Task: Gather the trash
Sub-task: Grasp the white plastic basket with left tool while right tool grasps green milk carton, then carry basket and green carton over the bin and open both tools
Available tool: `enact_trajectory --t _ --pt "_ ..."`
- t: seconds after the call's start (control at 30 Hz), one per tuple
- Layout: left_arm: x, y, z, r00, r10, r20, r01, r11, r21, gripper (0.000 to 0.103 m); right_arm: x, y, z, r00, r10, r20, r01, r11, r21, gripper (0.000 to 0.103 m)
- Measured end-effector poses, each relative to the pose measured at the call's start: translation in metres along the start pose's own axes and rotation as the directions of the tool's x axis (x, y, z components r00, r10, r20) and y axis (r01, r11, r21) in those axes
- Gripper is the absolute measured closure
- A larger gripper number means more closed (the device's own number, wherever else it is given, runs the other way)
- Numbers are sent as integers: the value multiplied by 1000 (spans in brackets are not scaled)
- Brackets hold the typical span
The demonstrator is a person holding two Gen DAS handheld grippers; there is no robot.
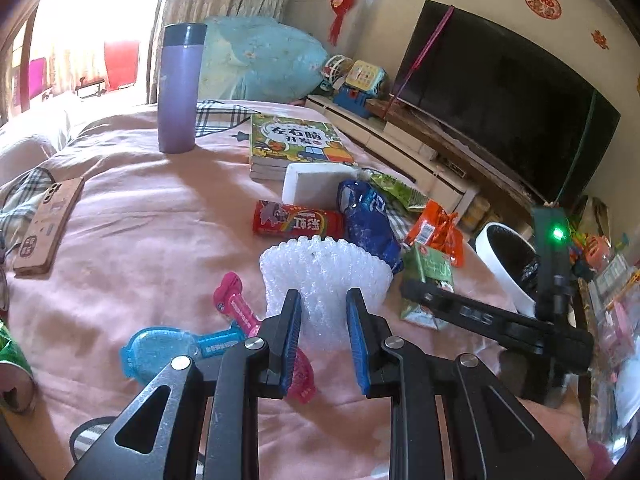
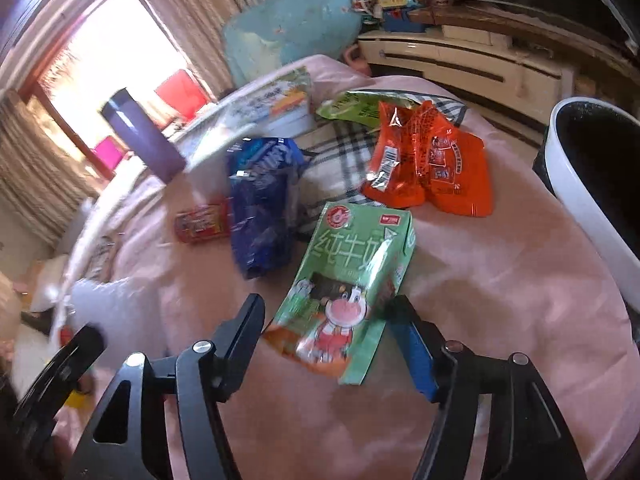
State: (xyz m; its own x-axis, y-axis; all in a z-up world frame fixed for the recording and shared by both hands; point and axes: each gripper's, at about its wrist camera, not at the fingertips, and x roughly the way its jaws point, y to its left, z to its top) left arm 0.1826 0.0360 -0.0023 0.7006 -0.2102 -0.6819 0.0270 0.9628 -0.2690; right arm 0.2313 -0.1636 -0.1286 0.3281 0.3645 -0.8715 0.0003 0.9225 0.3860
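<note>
On the pink bedspread (image 1: 152,216), the left gripper (image 1: 323,312) is clamped on a white foam fruit net (image 1: 324,276), its blue pads (image 1: 294,340) pinching the net's lower part while the frilled top fans out above them. The right gripper (image 2: 326,324) stands with its jaws apart on either side of the lower end of a flattened green milk carton (image 2: 348,288); the pads do not appear to press on it. The carton's long axis runs away from that gripper, slightly tilted toward the upper right, so the jaws span its short width, which I judge suits a closing grip. The right hand is clearly the nearer one to it. Beyond lie a blue snack bag (image 2: 262,204), an orange wrapper (image 2: 428,160), a green wrapper (image 2: 360,106) and a red candy tube (image 2: 202,222). The white bin (image 2: 592,200) stands off the bed's right edge; its dark inside shows no contents I can make out.
</note>
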Motion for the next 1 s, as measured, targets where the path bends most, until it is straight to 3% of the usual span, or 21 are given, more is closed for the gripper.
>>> enact_trajectory --t 0.1,0.13,0.27,0.43,0.57,0.87,1.0 --pt "0 -6 0 1000 -15 -6 15 1000 10 81 1 0 1 1000 -14 11 14 1000 -15 40" --pt "0 -8 0 1000 -21 -7 21 1000 13 81 -1 -1 0 1000 -10 15 10 1000 -24 46" --pt "2 -25 -2 998 -59 -18 60 997 45 81 -20 -14 -7 999 43 24 -42 998 -47 54" --pt "9 -46 -8 995 -92 -40 95 992 84 81 -66 -39 -20 994 59 97 -54 997 -51 57" --pt "14 -60 -10 991 -119 -55 124 987 102 81 -86 -61 -25 993 55 101 -52 998 -34 58" --pt "17 -65 -17 991 -108 -83 117 988 104 81 -65 -69 -28 1000 -6 -5 5 997 -79 53" --pt "17 -70 -18 991 -100 -88 110 988 109 81 -58 -65 -30 1000 -17 0 17 993 -117 58"
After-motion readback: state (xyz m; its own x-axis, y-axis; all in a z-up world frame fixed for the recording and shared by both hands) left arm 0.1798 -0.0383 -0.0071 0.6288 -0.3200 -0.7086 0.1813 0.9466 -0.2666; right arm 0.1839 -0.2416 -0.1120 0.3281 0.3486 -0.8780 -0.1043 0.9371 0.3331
